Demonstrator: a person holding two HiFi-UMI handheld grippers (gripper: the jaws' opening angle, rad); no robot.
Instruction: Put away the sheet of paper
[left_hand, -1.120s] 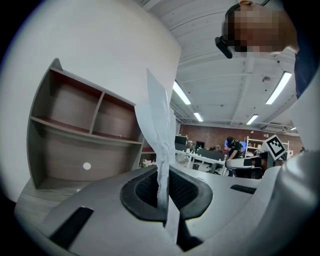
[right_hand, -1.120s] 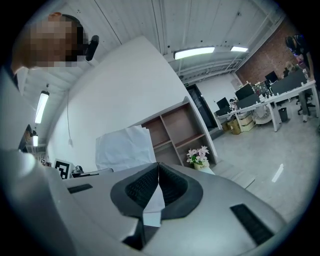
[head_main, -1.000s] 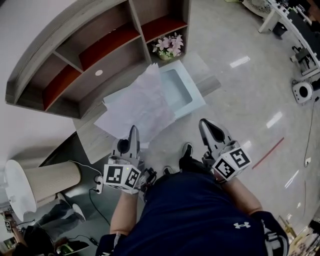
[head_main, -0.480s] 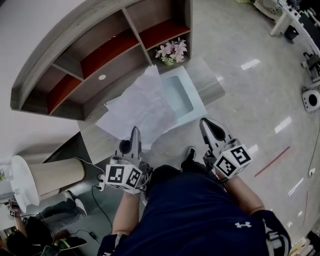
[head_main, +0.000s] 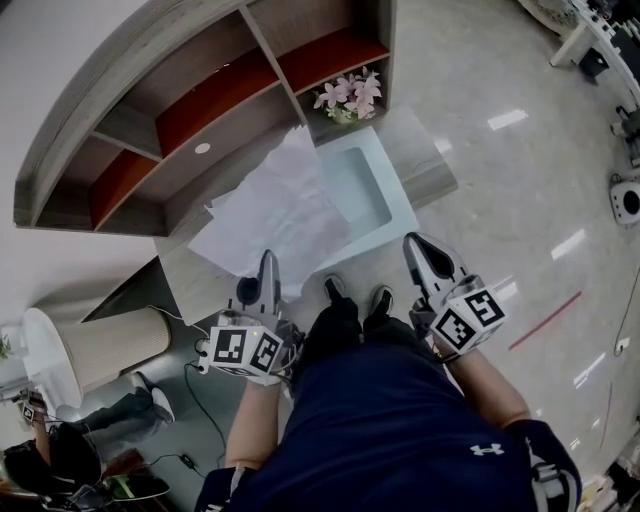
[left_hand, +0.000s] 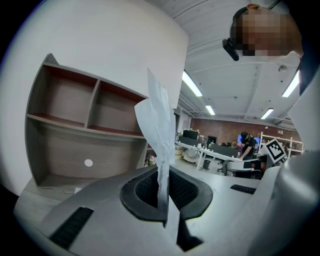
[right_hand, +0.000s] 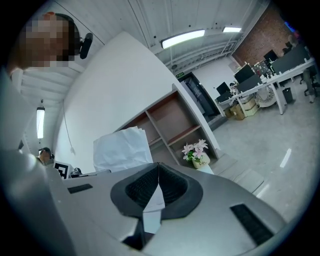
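Note:
A crumpled white sheet of paper (head_main: 275, 215) hangs in the air in front of me, over the low bench and part of the pale blue tray (head_main: 392, 212). My left gripper (head_main: 268, 260) is shut on the sheet's near edge. In the left gripper view the paper (left_hand: 160, 125) stands up from between the closed pads of that gripper (left_hand: 162, 192). My right gripper (head_main: 415, 245) is to the right of the sheet, apart from it, shut with nothing in it. In the right gripper view its tips (right_hand: 157, 167) meet, and the paper (right_hand: 122, 147) shows at the left.
A curved wooden shelf unit (head_main: 190, 110) with red-lined compartments stands behind the bench (head_main: 425, 165). A pot of pink flowers (head_main: 345, 97) sits in its lowest right compartment. A white pedestal (head_main: 85, 350) stands at the left, with cables on the floor. My feet (head_main: 355, 295) are at the bench's edge.
I have stepped closer to the bench, and my feet now show below the tray. The left gripper still holds the sheet in much the same pose. The right gripper has hardly moved.

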